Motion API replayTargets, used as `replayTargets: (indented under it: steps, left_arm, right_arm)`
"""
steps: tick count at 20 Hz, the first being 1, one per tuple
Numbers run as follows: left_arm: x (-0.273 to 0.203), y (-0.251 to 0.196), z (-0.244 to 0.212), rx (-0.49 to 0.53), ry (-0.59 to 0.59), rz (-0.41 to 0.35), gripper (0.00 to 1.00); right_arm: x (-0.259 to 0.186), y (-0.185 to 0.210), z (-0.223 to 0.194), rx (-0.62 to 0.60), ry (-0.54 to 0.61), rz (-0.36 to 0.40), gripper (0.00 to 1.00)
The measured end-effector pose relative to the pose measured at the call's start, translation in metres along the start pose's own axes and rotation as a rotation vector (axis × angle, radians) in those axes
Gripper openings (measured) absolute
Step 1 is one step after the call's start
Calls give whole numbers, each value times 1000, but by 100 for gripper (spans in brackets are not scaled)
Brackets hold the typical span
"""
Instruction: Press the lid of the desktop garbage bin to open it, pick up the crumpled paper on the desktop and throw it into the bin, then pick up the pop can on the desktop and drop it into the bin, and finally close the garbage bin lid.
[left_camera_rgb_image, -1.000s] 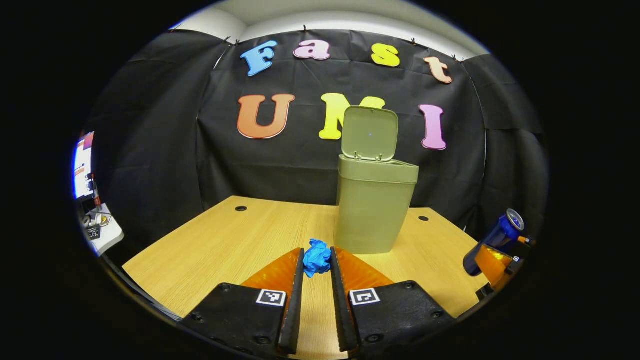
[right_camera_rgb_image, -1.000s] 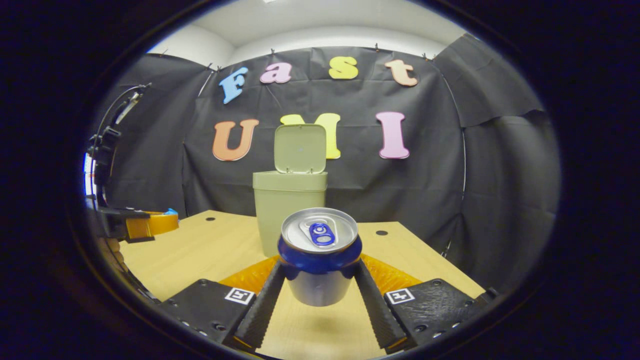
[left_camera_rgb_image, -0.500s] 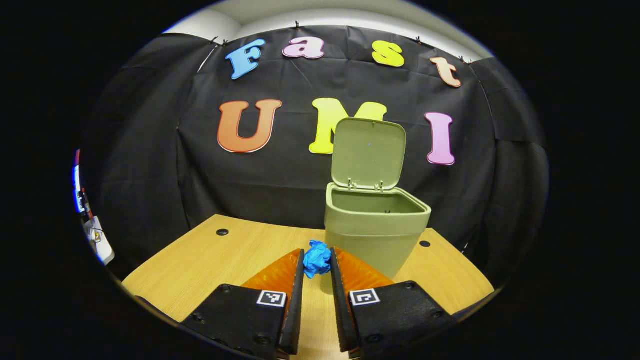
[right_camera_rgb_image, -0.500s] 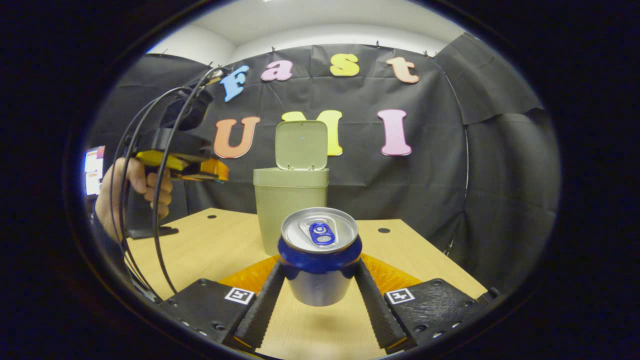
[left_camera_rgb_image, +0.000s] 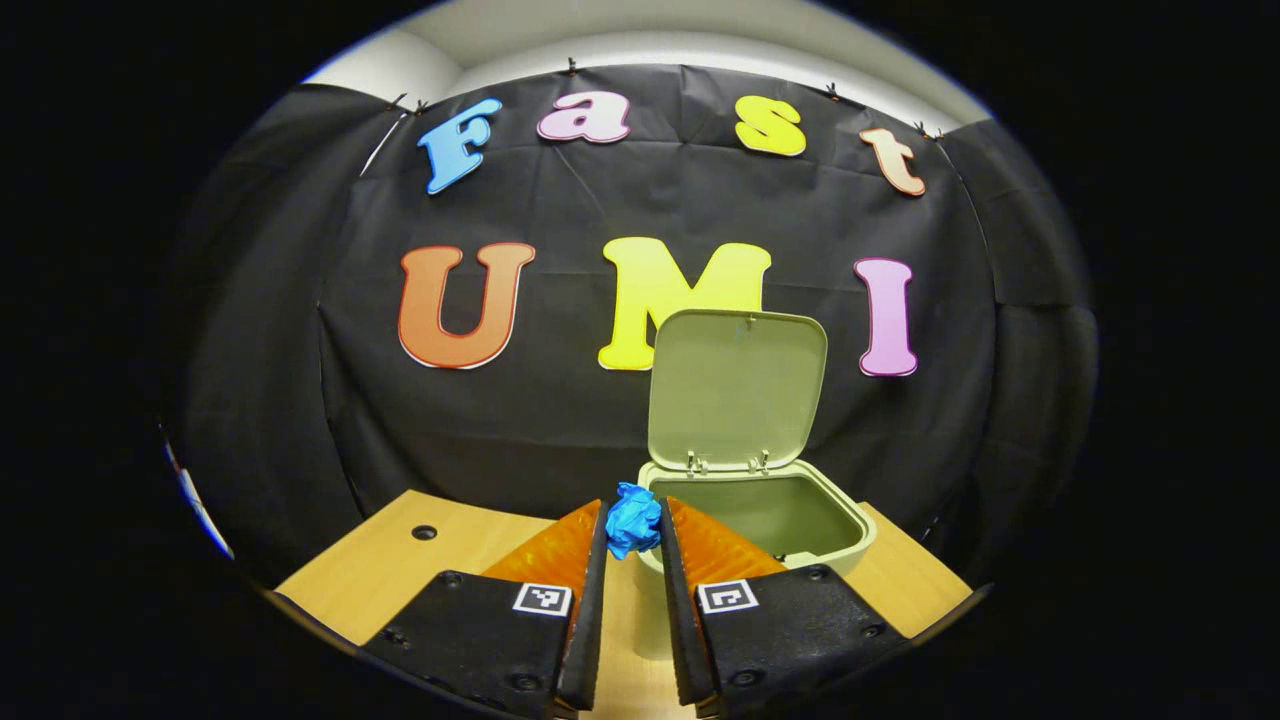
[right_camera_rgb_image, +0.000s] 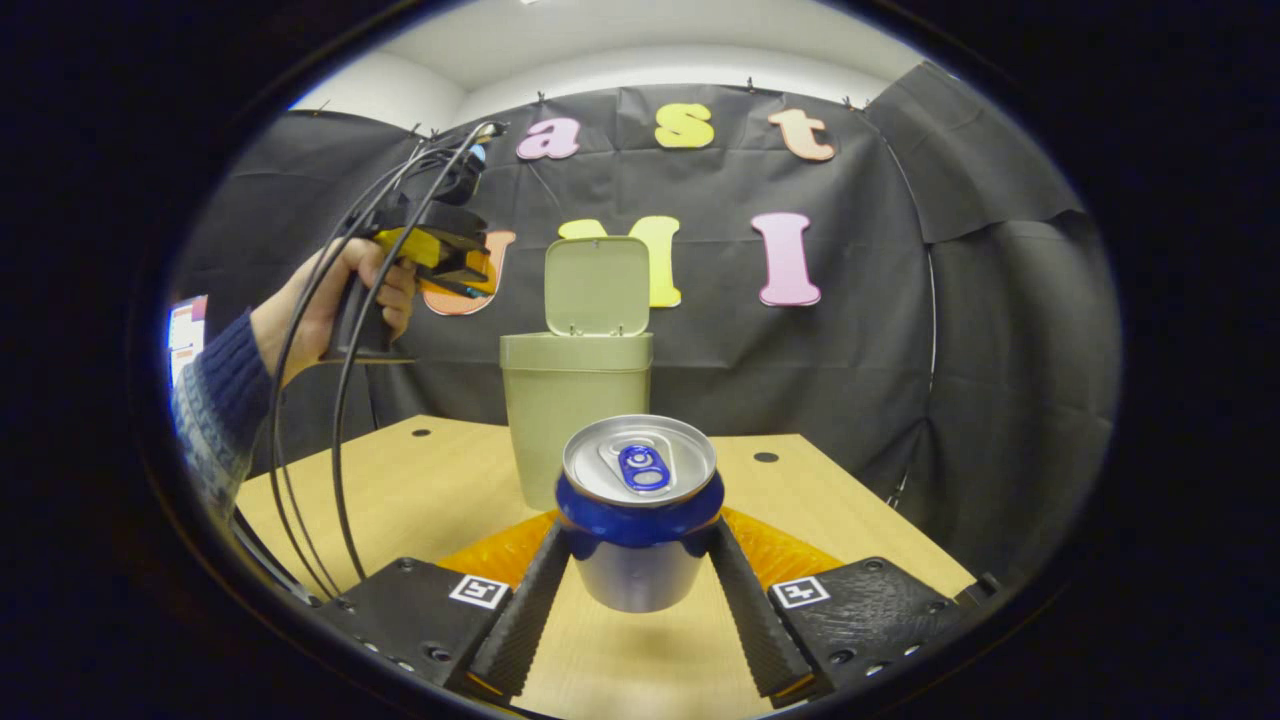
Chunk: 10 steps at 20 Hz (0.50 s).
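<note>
In the left gripper view my left gripper (left_camera_rgb_image: 632, 528) is shut on a blue crumpled paper ball (left_camera_rgb_image: 632, 522), held high beside the near-left rim of the olive garbage bin (left_camera_rgb_image: 800, 515). The bin's lid (left_camera_rgb_image: 738, 388) stands upright and the inside is in sight. In the right gripper view my right gripper (right_camera_rgb_image: 640, 550) is shut on a blue and silver pop can (right_camera_rgb_image: 640, 510), held above the table with its top facing the camera. The same view has the bin (right_camera_rgb_image: 574, 410) behind the can, and the left gripper (right_camera_rgb_image: 445, 255) in a hand above and left of the bin.
The light wooden table (right_camera_rgb_image: 440, 490) carries the bin near its back edge, with round cable holes (right_camera_rgb_image: 764, 457) in its top. Cables (right_camera_rgb_image: 340, 400) hang from the left gripper. A person's sleeve (right_camera_rgb_image: 215, 385) reaches in from the left. Black cloth walls stand close behind.
My left gripper has risen and moved forward with the paper, from table height to above the bin's rim. My right gripper with the can has barely moved.
</note>
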<state>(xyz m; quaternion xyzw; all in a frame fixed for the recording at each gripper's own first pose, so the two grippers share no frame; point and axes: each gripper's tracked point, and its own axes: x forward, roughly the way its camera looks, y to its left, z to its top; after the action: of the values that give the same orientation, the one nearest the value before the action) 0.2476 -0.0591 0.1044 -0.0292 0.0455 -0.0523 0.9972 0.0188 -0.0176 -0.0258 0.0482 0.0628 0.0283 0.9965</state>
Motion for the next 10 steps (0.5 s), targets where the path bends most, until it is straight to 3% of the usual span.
replayTargets:
  steps: [10]
  left_arm:
    - [50,-50,-1,26,39,-135,32]
  right_arm:
    - [4,-22,0,12,16,-15,81]
